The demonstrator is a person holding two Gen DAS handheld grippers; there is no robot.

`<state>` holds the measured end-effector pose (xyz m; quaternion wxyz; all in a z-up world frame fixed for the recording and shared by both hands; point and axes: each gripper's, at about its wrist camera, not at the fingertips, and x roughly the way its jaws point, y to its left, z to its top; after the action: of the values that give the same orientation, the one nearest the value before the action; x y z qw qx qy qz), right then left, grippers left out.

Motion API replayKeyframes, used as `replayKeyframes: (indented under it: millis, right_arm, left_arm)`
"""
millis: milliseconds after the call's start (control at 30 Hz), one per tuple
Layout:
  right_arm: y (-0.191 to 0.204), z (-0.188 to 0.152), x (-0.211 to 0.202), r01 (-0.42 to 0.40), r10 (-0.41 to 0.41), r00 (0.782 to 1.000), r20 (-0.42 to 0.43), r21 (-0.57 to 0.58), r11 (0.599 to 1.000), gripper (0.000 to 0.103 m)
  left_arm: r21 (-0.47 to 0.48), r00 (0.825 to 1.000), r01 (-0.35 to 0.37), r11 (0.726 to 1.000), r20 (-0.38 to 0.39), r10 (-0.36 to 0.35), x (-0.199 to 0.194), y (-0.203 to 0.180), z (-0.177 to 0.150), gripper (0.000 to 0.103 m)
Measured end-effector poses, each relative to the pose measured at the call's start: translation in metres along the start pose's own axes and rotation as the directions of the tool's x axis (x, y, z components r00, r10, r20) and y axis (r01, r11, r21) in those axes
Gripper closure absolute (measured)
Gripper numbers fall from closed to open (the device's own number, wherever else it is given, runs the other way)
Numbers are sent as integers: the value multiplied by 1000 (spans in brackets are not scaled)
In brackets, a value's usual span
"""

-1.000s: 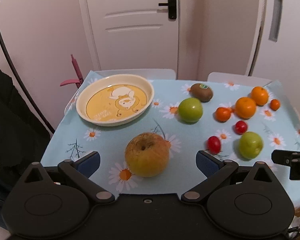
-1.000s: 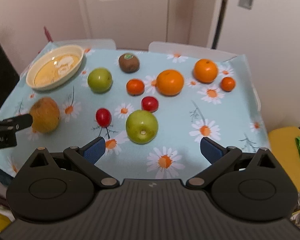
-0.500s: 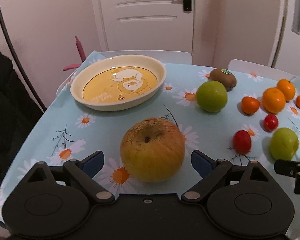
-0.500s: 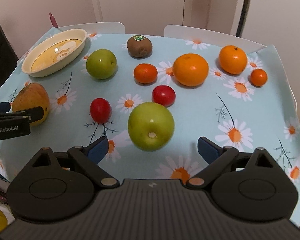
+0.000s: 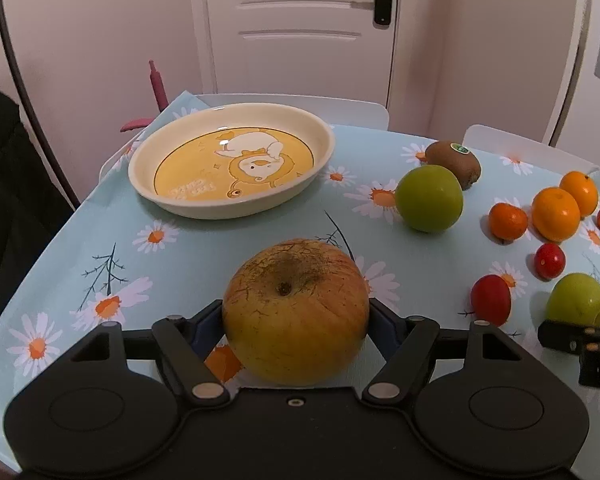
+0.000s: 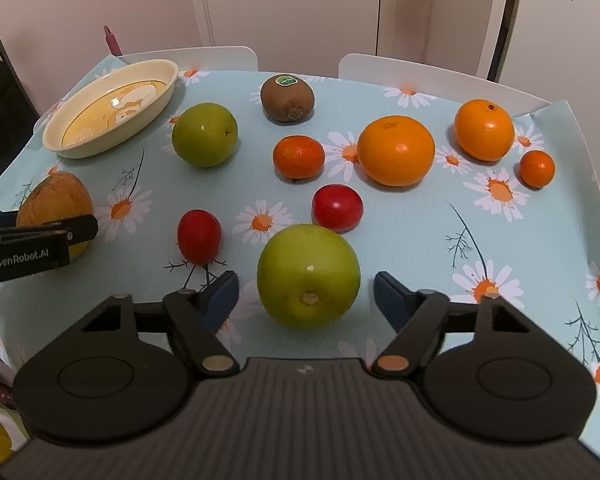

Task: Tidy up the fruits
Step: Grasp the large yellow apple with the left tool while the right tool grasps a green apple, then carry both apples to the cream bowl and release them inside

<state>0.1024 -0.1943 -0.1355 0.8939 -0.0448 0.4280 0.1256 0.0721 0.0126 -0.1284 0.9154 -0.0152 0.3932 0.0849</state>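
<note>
A large yellow-brown apple [image 5: 296,312] sits on the daisy tablecloth between the fingers of my left gripper [image 5: 296,320]. The jaws are closing, and both blue pads touch its sides. A green apple [image 6: 308,276] lies between the fingers of my right gripper [image 6: 306,284]. Those jaws are closing too, with a small gap on each side. The cream plate [image 5: 236,208] with a yellow duck picture stands beyond the yellow apple, at the table's far left, and holds no fruit.
Further out lie a second green apple [image 6: 205,135], a kiwi [image 6: 287,97], two oranges [image 6: 396,151], two mandarins [image 6: 299,157] and two small red fruits [image 6: 199,236]. White chair backs [image 6: 420,72] stand behind the table. The cloth's edge falls off at the right.
Both grippers came down and forward over their apples, which now look bigger. Both pairs of jaws have narrowed: the left pads reach the yellow apple, the right pads are close beside the green one.
</note>
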Motion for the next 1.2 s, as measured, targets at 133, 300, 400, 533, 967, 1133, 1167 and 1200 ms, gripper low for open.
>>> replayKeyframes:
  millis: [133, 300, 400, 533, 967, 1133, 1167, 1200]
  right_arm:
    - [0, 2, 3, -1, 1, 1000, 1, -3, 1000, 20]
    - [0, 3, 4, -2, 2, 1000, 0, -9, 1000, 26]
    - [1, 4, 3, 5, -4, 1000, 8, -15, 1000, 35]
    - [-1, 5, 2, -11, 11, 1000, 6, -4, 1000, 35]
    - [14, 32, -31, -69, 73, 996, 56, -66, 995, 35]
    - [28, 54, -43, -97, 107, 990, 89, -111, 989, 35]
    - [32, 59, -45, -102, 114, 989, 94, -116, 988, 35]
    - [35, 64, -47, -108, 120, 988, 99, -120, 987, 35]
  left_arm:
    - [13, 1000, -3, 1000, 6, 3, -1, -1, -1, 26]
    - [21, 1000, 1, 1000, 5, -1, -2, -1, -1, 26]
    - [18, 1000, 3, 1000, 2, -3, -3, -1, -2, 26]
    - [13, 1000, 4, 1000, 1, -4, -6, -1, -4, 26]
    - [8, 998, -18, 1000, 66, 18, -51, 4, 9, 26]
    - [-4, 992, -42, 999, 116, 42, -71, 18, 29, 26]
    - [-4, 991, -46, 999, 124, 46, -74, 21, 34, 26]
    - [-5, 990, -49, 999, 131, 49, -76, 25, 38, 26]
